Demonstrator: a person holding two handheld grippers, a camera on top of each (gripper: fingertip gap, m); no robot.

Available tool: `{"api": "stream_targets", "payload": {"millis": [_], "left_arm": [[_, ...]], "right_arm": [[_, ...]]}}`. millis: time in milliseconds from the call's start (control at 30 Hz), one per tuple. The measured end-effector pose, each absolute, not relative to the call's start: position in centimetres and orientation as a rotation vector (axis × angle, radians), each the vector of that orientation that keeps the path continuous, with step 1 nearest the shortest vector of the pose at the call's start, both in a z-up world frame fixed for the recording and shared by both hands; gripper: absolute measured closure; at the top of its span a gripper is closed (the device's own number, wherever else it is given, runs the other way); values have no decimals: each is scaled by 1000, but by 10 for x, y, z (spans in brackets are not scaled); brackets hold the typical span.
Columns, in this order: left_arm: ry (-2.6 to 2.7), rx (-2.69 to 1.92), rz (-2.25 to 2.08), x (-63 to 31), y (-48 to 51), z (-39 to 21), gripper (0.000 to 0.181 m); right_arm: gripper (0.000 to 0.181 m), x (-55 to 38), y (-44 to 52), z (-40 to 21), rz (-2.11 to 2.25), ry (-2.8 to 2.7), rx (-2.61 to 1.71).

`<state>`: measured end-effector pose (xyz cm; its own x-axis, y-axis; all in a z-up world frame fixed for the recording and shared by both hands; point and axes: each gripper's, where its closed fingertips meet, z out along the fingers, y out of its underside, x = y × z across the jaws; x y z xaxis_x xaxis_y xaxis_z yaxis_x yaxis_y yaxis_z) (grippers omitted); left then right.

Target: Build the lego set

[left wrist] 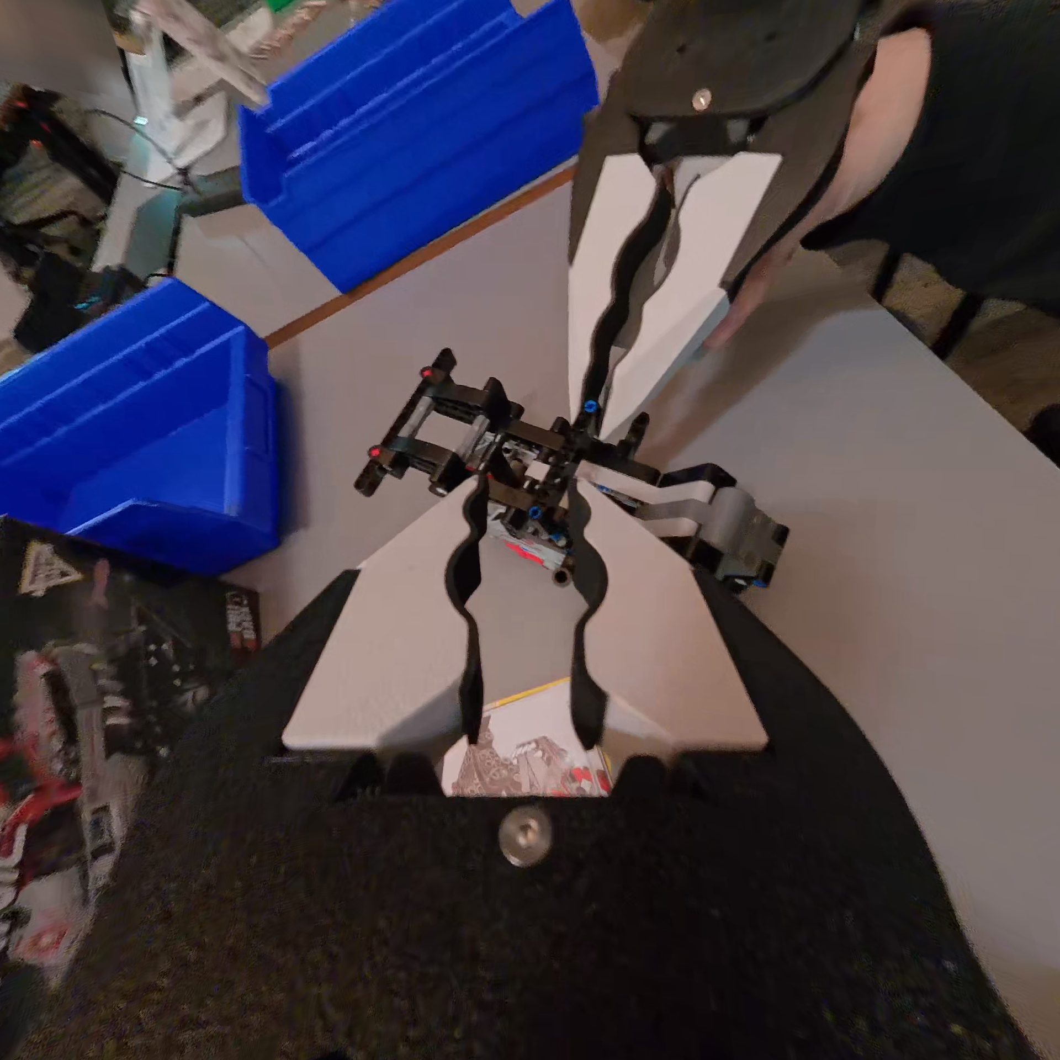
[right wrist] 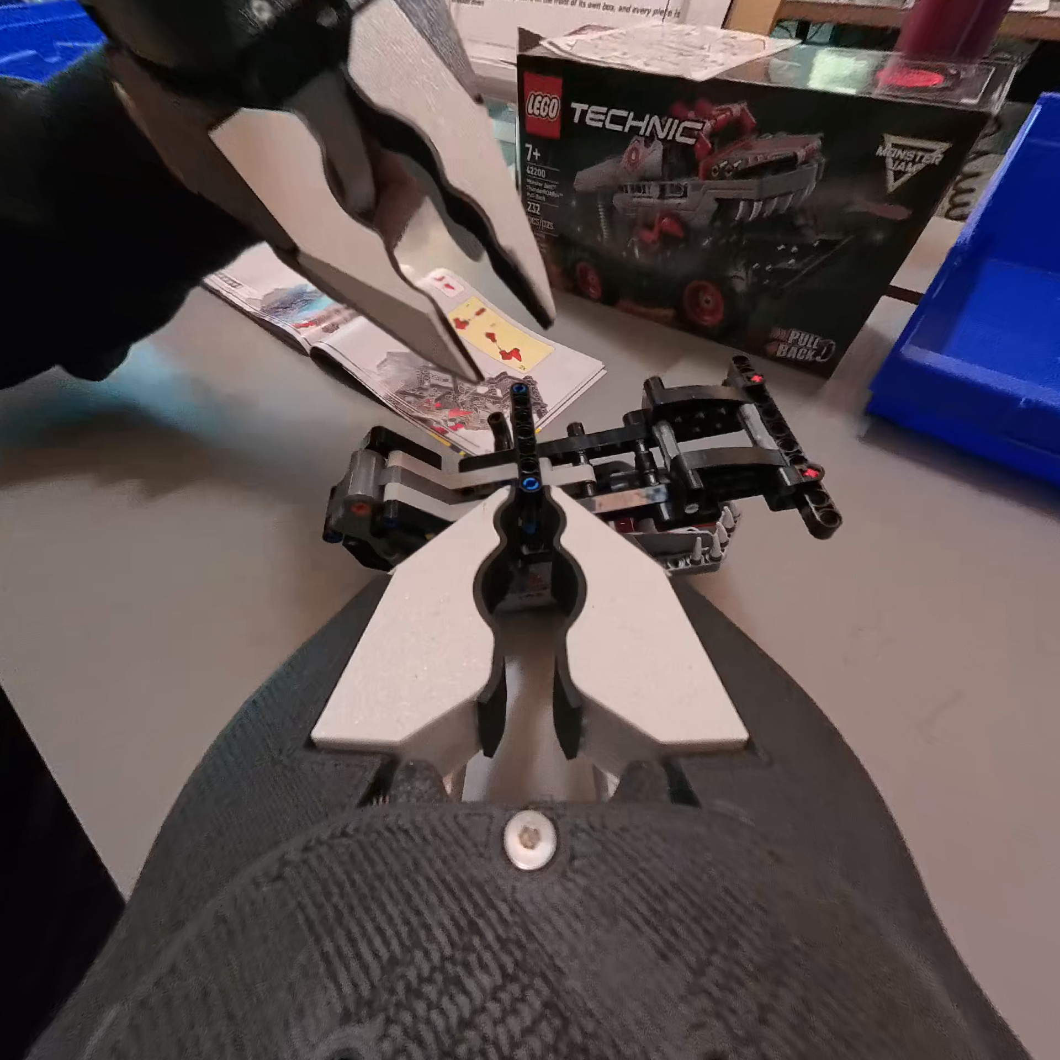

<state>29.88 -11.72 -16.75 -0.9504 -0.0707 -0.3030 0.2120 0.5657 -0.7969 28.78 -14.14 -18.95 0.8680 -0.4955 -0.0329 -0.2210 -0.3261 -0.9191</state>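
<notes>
A partly built black and grey lego chassis [left wrist: 459,436] lies on the grey table [left wrist: 860,516]; it also shows in the right wrist view [right wrist: 717,447]. My right gripper [right wrist: 530,496] is shut on a thin black beam [right wrist: 523,436] with blue pins that stands upright on the chassis middle. In the left wrist view the right gripper [left wrist: 593,413] comes down from above onto that beam [left wrist: 585,427]. My left gripper [left wrist: 525,493] is open and empty, its tips just over the near side of the chassis. In the right wrist view the left gripper [right wrist: 510,351] hovers above the beam.
Two blue bins [left wrist: 401,143] [left wrist: 143,430] stand beyond and left of the chassis; one [right wrist: 975,344] is at the right in the right wrist view. The set's box [right wrist: 745,201] stands behind the chassis. An open instruction booklet [right wrist: 401,355] lies beside it.
</notes>
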Motion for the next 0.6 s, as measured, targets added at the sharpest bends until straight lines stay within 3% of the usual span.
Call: {"api": "stream_targets", "payload": {"millis": [400,600], "left_arm": [[2686,256,-1173,304,-120,-200,173],[2691,235,-1189,304,-118,-199,173]], "right_arm": [[176,289,-143,-194,-323,532,-1948],[175,289,-141,-195,-285,524,-1930]]}}
